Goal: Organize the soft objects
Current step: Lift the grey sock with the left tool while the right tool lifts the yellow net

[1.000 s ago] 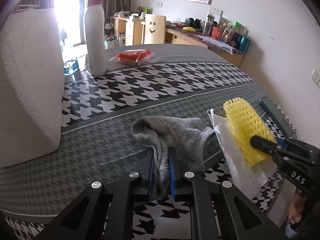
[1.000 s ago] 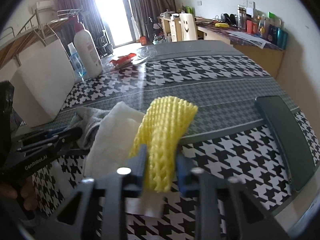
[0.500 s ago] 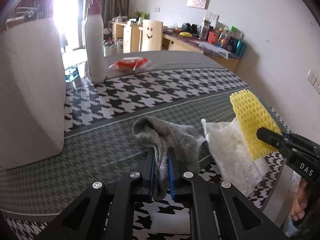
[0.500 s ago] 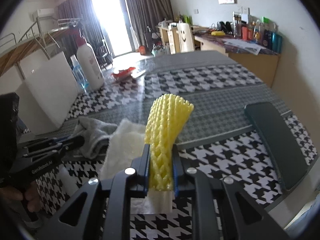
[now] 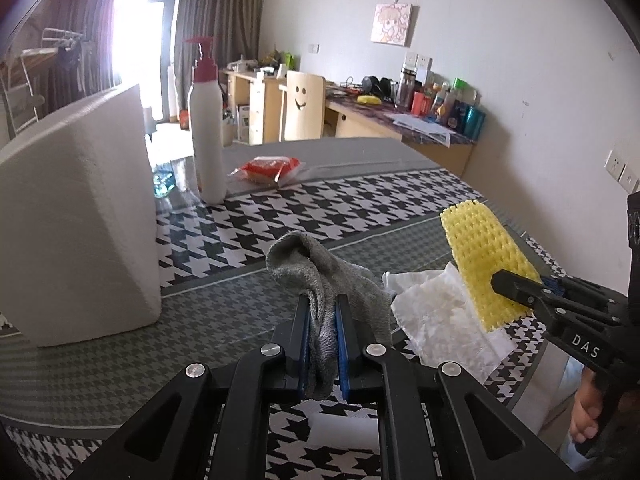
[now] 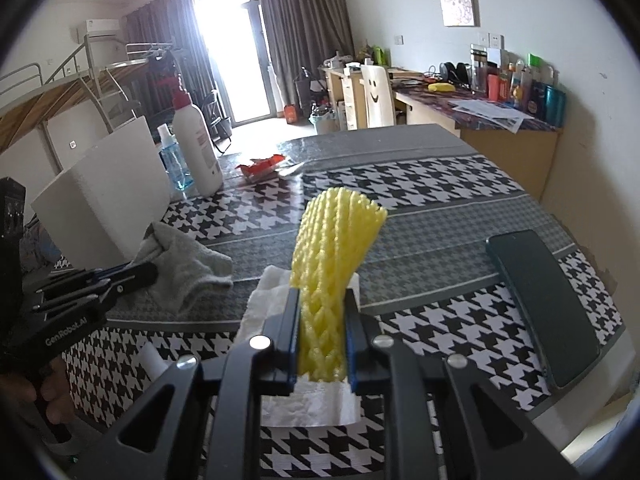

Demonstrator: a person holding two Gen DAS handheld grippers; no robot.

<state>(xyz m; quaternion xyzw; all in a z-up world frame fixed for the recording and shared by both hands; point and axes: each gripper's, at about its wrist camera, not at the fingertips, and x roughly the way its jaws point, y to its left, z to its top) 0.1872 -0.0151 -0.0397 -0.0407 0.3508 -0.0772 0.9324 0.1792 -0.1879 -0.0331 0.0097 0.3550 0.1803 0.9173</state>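
Two soft, light things: left tongs [image 5: 323, 344] clamped on the floppy grey rag [image 5: 320, 280] mid-fold above the tabletop [image 5: 240, 300]; right tongs [image 6: 322, 344] pinch the squishy yellow foam net [image 6: 332, 264] at its base; prob won't slip.

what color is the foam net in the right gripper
Yellow. The foam net pinched in the right gripper shows best in the right wrist view.
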